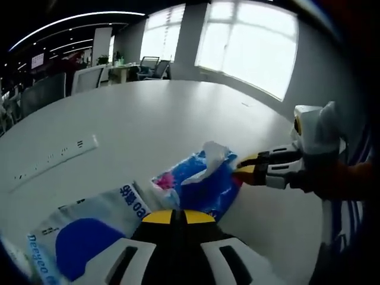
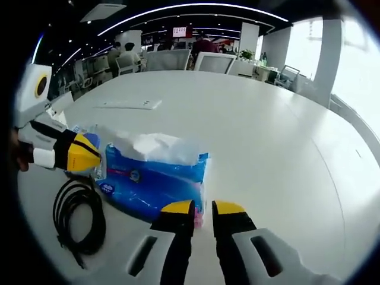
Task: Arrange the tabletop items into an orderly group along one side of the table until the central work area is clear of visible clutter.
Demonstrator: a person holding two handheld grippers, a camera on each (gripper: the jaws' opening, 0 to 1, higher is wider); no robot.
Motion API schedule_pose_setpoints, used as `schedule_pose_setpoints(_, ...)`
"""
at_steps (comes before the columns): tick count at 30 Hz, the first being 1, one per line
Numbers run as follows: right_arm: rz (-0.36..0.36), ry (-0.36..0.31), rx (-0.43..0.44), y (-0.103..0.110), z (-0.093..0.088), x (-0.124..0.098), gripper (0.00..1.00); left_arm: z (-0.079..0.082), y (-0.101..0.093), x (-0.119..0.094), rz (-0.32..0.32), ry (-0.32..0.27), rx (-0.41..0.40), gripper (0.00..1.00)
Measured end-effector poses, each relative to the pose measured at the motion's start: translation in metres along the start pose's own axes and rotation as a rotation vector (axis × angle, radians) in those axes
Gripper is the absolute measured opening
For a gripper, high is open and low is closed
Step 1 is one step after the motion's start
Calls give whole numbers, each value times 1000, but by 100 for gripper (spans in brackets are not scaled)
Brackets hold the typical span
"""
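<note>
The right gripper (image 2: 203,209), nearly pressed together, nips the tissue pack (image 2: 155,178) end near the bench (image 2: 267,136) edge; the left gripper (image 2: 92,155), tips together, pinches its far end. The soft wrapper could slip or tear; the cable (image 2: 77,217) beside it might snag.

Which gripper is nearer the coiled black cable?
Left. The left gripper sits just above the coiled black cable in the right gripper view; the right gripper is farther off, at the blue tissue pack's other end.
</note>
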State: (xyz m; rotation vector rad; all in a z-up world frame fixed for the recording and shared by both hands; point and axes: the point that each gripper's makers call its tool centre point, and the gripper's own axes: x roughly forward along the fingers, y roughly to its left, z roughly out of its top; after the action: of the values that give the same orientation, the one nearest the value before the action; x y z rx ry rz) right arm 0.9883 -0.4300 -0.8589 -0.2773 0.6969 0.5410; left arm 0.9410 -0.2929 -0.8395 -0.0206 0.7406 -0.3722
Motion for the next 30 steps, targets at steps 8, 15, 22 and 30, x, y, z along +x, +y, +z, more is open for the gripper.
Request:
schedule_pose_setpoints(8,9,-4,-2,8,2,-12,20,8,1,-14,13,-25,30,13)
schedule_pose_setpoints(15,38,-11,14,23,1,-27,23,3,4,-36,16,-47,29,19)
schedule_pose_setpoints(22,78,-13,67,40,-6,-38,28,-14,8,-53,31,-42,14,22)
schedule_pose_setpoints(30,136,-48,117,69,-8,-45,31,-36,8,-67,33,-34,-38,29)
